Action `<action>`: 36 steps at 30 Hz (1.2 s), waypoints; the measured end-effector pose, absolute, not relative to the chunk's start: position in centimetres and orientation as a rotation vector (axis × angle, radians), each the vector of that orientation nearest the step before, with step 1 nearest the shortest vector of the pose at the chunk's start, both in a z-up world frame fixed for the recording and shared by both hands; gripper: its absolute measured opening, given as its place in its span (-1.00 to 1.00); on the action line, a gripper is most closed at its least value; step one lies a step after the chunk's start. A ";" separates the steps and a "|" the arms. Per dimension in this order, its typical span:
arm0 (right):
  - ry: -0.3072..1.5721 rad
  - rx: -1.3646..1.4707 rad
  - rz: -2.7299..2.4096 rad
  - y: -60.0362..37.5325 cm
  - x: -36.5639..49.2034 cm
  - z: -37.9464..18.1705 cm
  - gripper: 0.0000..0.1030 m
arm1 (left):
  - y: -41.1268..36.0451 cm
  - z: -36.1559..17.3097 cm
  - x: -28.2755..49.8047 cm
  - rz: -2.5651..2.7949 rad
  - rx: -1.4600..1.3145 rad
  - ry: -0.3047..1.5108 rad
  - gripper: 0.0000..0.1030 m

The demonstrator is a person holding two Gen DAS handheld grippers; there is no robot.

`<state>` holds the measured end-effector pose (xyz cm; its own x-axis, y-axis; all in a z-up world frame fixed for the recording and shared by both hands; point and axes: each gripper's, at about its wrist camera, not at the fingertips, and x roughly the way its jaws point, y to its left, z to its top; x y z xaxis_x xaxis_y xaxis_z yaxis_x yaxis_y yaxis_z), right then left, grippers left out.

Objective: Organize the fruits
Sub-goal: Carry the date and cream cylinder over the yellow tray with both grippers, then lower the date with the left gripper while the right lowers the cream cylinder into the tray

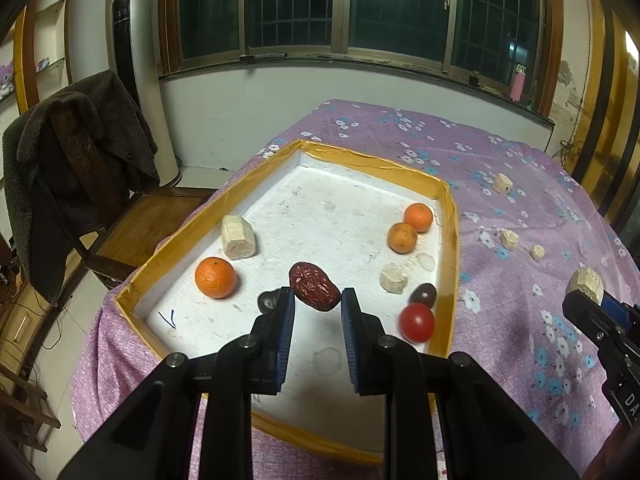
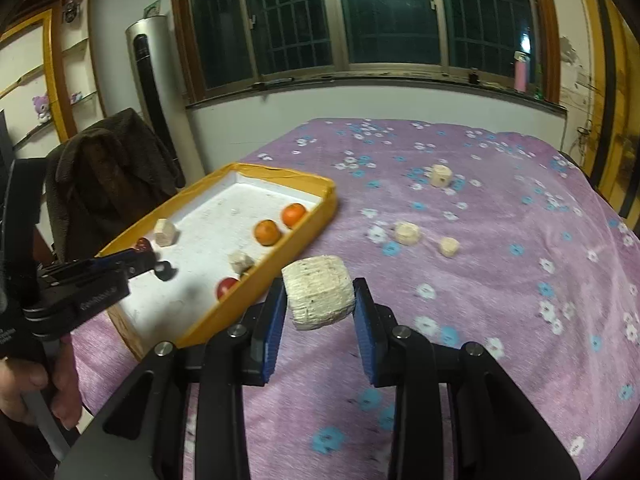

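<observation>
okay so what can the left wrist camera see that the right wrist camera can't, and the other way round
Only the left wrist view shows the large orange near the tray's left wall and the red date clearly, held in the left gripper.

Only the right wrist view shows the person's hand on the left gripper's handle and the purple plush toy on a shelf.

Both show the yellow-rimmed tray, two small oranges, the cherry tomato, and the pale chunk in the right gripper.
</observation>
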<state>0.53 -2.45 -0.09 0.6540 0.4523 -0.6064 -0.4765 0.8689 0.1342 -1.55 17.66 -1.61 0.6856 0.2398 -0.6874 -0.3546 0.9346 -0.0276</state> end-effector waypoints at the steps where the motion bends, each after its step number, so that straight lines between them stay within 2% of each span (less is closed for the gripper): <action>1: 0.675 -0.042 0.534 -1.9 0.6 0.0 -0.33 | 17.8 -1.6 -1.5 0.335 -0.166 0.745 -0.56; 16: 0.677 -0.065 0.589 2.5 2.4 0.7 -0.33 | 20.9 -1.8 -1.0 0.336 -0.221 0.750 -0.56; 27: 0.689 -0.069 0.633 5.0 3.4 -0.2 -0.32 | 23.7 -1.3 -1.5 0.197 -0.274 0.658 -0.56; 36: 0.715 -0.075 0.665 6.7 6.0 -1.7 -0.32 | 24.8 -2.7 0.3 0.237 -0.271 0.702 -0.56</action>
